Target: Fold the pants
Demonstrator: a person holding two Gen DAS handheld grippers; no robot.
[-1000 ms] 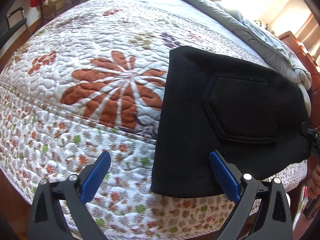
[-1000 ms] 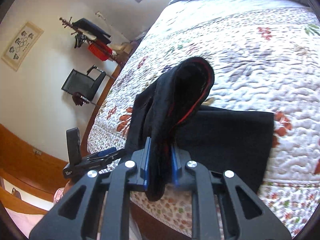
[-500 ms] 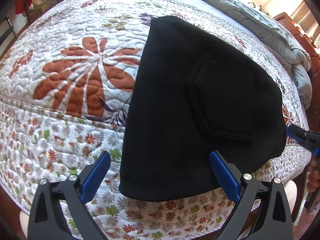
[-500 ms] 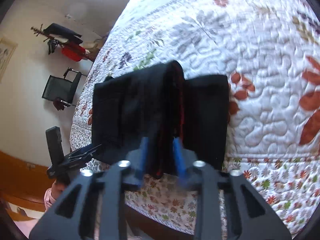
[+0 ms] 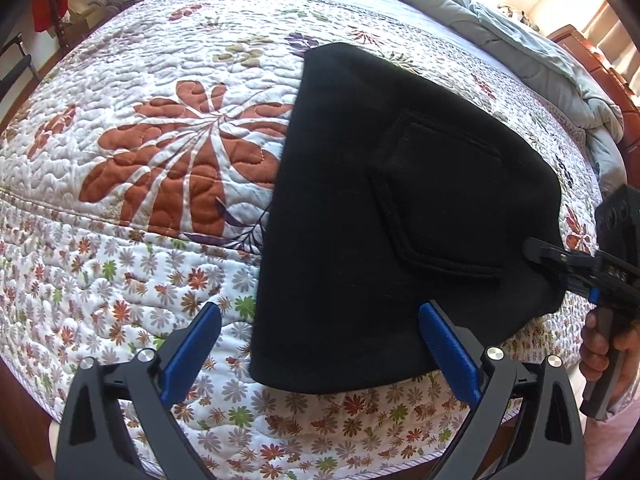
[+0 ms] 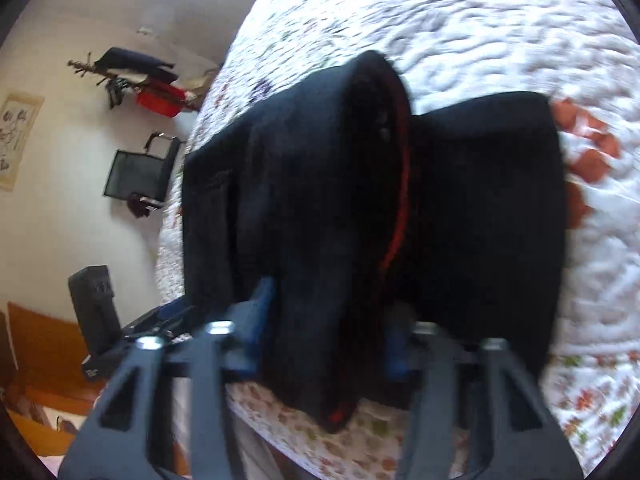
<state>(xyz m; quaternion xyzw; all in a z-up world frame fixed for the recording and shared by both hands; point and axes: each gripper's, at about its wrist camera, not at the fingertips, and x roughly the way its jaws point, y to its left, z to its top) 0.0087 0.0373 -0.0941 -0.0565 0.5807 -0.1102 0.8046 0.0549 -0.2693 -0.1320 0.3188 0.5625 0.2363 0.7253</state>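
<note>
Both grippers lower than before: left gripper [image 5: 320, 354] open, right gripper [image 6: 326, 332] reclosing around pants [image 5: 400, 216].

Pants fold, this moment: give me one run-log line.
stage: fold nearly laid | pants: black, folded on quilt | left gripper: open, over near edge | right gripper: jaws just closing, waistband bunch between them

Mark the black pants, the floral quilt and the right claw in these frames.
black pants [image 5: 344, 216]: left wrist view, flat panel beside the back pocket.
floral quilt [image 5: 168, 152]: left wrist view, large rust-coloured flower.
right claw [image 6: 326, 330]: right wrist view, midway between blue pads, fabric between them.
</note>
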